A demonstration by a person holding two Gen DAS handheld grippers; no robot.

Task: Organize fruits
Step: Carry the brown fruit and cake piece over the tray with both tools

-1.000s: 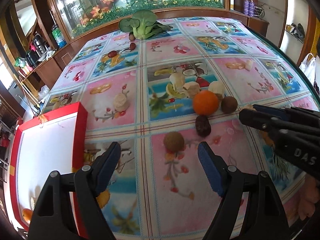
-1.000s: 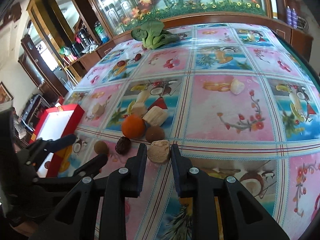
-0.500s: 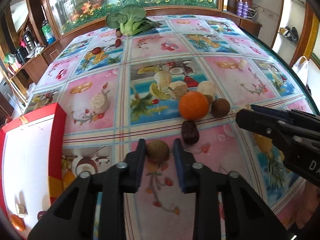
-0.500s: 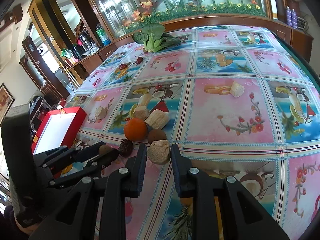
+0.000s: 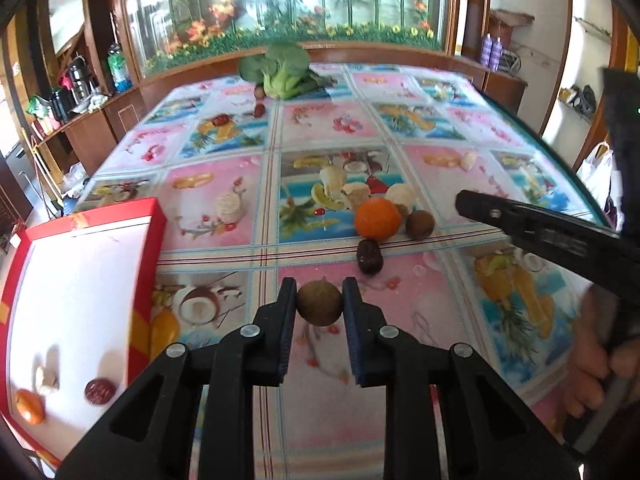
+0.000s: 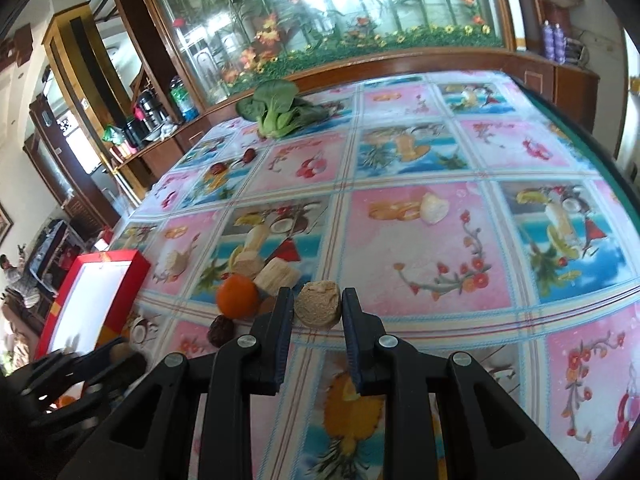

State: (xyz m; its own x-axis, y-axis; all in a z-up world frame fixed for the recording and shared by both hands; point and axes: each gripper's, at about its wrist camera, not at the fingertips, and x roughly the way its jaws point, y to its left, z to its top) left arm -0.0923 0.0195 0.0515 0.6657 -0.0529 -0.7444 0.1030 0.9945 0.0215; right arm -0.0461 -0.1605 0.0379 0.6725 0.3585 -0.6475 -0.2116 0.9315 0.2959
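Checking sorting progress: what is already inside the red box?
In the left wrist view, the red box holds a small orange fruit, a dark red date-like fruit and a pale chunk on its white lining. Its near corner is cut off by the frame.

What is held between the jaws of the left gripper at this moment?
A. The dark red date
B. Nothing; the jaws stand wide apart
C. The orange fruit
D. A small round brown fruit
D. In the left wrist view the left gripper has its jaws closed on the small round brown fruit, while the orange fruit and the dark red date lie on the tablecloth beyond it.
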